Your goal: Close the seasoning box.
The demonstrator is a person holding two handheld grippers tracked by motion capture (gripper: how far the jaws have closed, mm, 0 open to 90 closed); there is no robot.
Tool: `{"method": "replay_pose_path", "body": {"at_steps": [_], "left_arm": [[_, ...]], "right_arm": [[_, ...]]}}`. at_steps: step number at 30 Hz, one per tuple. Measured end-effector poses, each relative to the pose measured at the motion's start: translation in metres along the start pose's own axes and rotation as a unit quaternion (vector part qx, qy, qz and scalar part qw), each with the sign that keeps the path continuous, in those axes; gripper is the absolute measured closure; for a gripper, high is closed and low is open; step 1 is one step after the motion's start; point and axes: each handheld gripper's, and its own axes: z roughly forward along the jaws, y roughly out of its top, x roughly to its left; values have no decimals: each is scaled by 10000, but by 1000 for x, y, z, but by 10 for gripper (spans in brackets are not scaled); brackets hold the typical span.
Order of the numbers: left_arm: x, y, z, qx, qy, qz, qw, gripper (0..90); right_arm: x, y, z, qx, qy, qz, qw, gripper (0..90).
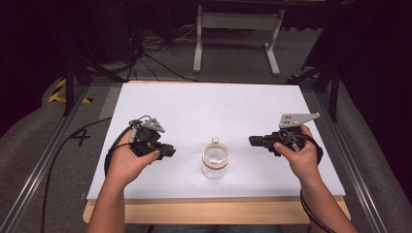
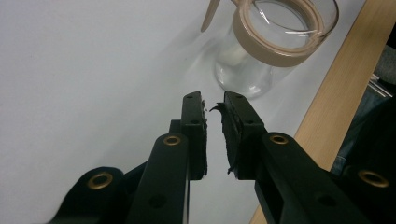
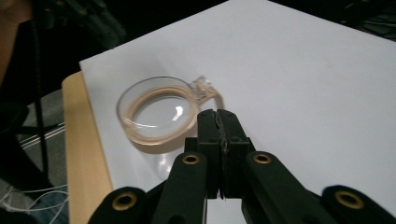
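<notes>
A clear glass jar (image 1: pixel 215 160) with a tan seal ring and a small clasp stands upright on the white tabletop (image 1: pixel 204 104), near the front middle. My left gripper (image 1: pixel 172 152) rests to its left and points at it. In the left gripper view the jaws (image 2: pixel 212 102) stand a narrow gap apart with nothing between them, and the jar (image 2: pixel 261 49) is just beyond the tips. My right gripper (image 1: pixel 251 141) is held to the jar's right, also pointing at it. Its jaws (image 3: pixel 217 114) are pressed together and empty, a short way from the jar (image 3: pixel 140 100).
A wooden strip (image 1: pixel 218 209) runs along the table's front edge. Metal rails (image 1: pixel 48 155) flank both sides. Beyond the far edge are a white frame stand (image 1: pixel 238 22) and loose cables (image 1: pixel 155 53) on the grey floor.
</notes>
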Motion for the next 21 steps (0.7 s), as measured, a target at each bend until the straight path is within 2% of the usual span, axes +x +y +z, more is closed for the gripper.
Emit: {"method": "replay_pose_path", "body": {"at_steps": [4,9,14,18,21], "left_arm": [[2,-2,-1,-67,1,-50,10000,783],[7,-4,-1,-69,68,-122,9999,778],[14,-8,2,-85,143,-252,9995,760],[18,-11,3,-173,144,-370,9991,709],[20,-12,2,-241,144,-423,9987,672]], "right_arm": [[-15,-6,-11,-62,-268,187,9994,896],[-31,-16,-16,12,-649,344,9973,879],[-49,-31,-10,293,-1067,491,9926,848],[-56,-38,-6,337,-1105,647,9912,773],[-56,-37,-6,263,-1027,695,9919,758]]}}
